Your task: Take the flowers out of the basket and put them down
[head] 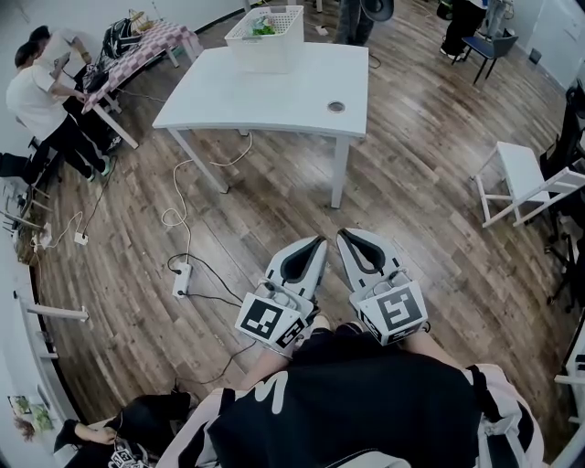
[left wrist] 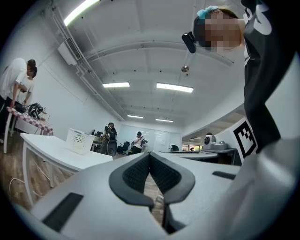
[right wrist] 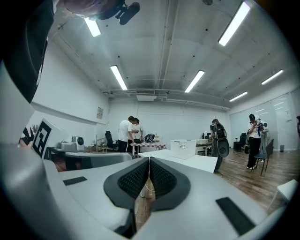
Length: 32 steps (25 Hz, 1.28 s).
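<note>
A white perforated basket (head: 266, 35) stands at the far edge of the white table (head: 274, 91), with green flower stems (head: 263, 27) showing inside it. The same basket (left wrist: 78, 141) appears small in the left gripper view and again as the basket (right wrist: 183, 148) in the right gripper view. Both grippers hang close to the person's body, far short of the table. My left gripper (head: 319, 240) is shut with nothing in it. My right gripper (head: 343, 234) is shut and empty too, side by side with the left.
A small round object (head: 336, 107) lies on the table's right part. Cables and a power strip (head: 182, 280) run over the wooden floor left of the grippers. A white stool (head: 519, 181) stands at right. People work at a covered table (head: 146, 46) at far left.
</note>
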Each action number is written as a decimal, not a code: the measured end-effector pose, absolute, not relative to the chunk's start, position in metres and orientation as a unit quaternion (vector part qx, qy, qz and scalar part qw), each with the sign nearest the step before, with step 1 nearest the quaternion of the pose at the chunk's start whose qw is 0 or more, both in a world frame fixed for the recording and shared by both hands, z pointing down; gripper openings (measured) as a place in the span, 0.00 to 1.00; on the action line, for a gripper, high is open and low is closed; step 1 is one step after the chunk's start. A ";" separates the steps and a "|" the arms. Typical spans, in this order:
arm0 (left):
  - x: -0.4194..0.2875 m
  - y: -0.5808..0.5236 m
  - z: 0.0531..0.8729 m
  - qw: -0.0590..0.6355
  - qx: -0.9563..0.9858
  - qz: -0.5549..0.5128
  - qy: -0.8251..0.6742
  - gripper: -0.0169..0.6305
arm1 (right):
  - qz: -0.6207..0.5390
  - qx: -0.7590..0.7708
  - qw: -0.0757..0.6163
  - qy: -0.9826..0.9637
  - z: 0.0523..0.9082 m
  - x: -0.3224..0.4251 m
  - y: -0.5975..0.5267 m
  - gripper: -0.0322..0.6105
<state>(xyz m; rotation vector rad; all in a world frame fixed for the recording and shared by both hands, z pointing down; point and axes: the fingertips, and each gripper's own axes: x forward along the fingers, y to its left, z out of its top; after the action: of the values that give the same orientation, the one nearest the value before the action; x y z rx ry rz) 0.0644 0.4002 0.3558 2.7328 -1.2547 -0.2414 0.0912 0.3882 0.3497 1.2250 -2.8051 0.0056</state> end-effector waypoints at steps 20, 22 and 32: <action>0.012 0.382 0.373 0.080 0.907 -0.085 -0.405 0.03 | -0.003 0.400 0.045 -0.916 0.361 0.037 0.372 0.08; 0.005 0.372 0.371 0.077 0.904 -0.087 -0.412 0.03 | -0.008 0.395 0.042 -0.918 0.358 0.032 0.363 0.08; -0.004 0.305 0.367 0.064 0.897 -0.088 -0.428 0.03 | -0.016 0.378 0.037 -0.925 0.356 0.022 0.298 0.08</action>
<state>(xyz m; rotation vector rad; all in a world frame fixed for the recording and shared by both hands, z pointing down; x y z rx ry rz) -0.0041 0.3052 0.3665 2.7082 -1.2925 -0.2670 0.0222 0.2985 0.3565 1.1618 -2.8385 -0.0485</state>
